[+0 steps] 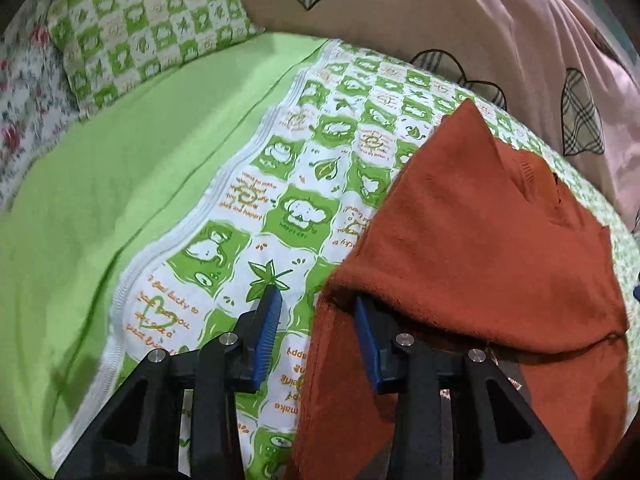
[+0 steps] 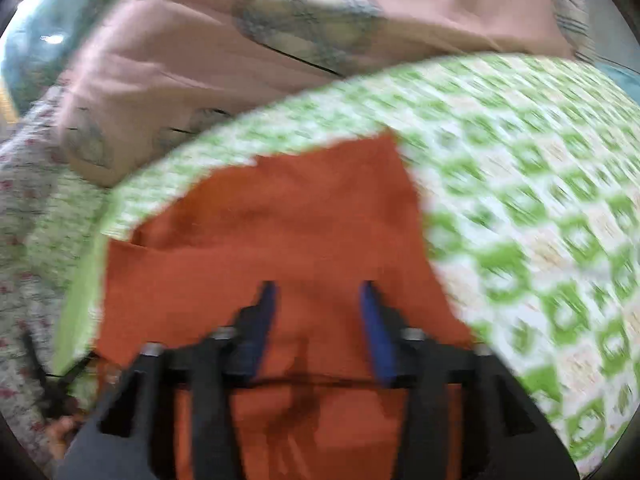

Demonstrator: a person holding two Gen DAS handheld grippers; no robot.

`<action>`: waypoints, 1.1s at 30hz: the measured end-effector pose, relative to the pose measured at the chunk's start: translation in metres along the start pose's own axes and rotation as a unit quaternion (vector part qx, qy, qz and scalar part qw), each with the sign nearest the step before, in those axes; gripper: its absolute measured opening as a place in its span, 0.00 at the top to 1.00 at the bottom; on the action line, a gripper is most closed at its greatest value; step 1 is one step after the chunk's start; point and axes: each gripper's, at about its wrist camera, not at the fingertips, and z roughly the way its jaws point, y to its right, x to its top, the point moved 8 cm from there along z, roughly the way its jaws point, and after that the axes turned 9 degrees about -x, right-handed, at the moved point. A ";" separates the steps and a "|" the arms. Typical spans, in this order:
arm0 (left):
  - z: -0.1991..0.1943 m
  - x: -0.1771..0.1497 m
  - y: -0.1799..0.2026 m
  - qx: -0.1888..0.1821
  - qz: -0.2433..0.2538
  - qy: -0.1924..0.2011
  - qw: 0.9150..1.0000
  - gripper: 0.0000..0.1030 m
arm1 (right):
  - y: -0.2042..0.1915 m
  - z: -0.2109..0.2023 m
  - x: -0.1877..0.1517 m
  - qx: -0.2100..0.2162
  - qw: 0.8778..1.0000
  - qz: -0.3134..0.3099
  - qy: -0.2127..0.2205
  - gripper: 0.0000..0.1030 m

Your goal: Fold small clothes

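A rust-orange small garment (image 1: 472, 248) lies on the green-and-white patterned bed sheet (image 1: 304, 184), partly folded over itself. My left gripper (image 1: 318, 302) is open at the garment's left edge; its right finger (image 1: 366, 328) lies under a fold of the cloth, its left finger (image 1: 268, 320) is over the bare sheet. In the blurred right wrist view, the same garment (image 2: 280, 224) fills the middle. My right gripper (image 2: 318, 292) is open above the garment, holding nothing.
A plain green sheet (image 1: 120, 184) covers the bed's left part. A green checked pillow (image 1: 148, 28) and a floral cover (image 1: 20, 112) lie at the far left. A pink quilt with plaid hearts (image 1: 480, 20) is bunched along the back, and it shows in the right wrist view (image 2: 280, 32).
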 end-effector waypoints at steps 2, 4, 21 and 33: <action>0.001 0.001 -0.001 -0.009 -0.013 0.006 1.000 0.61 | -0.041 0.004 0.009 0.057 0.998 -0.024 -0.013 0.40; 0.002 0.002 -0.002 -0.016 -0.020 0.012 1.000 0.60 | -0.096 0.019 0.015 0.143 0.988 -0.041 -0.049 0.38; -0.001 -0.001 -0.007 -0.069 -0.047 0.041 0.996 0.55 | -0.323 0.174 -0.009 0.307 0.874 -0.173 -0.335 0.12; -0.003 -0.002 -0.009 -0.091 -0.061 0.051 0.993 0.53 | -0.370 0.196 0.007 0.356 0.881 -0.096 -0.298 0.12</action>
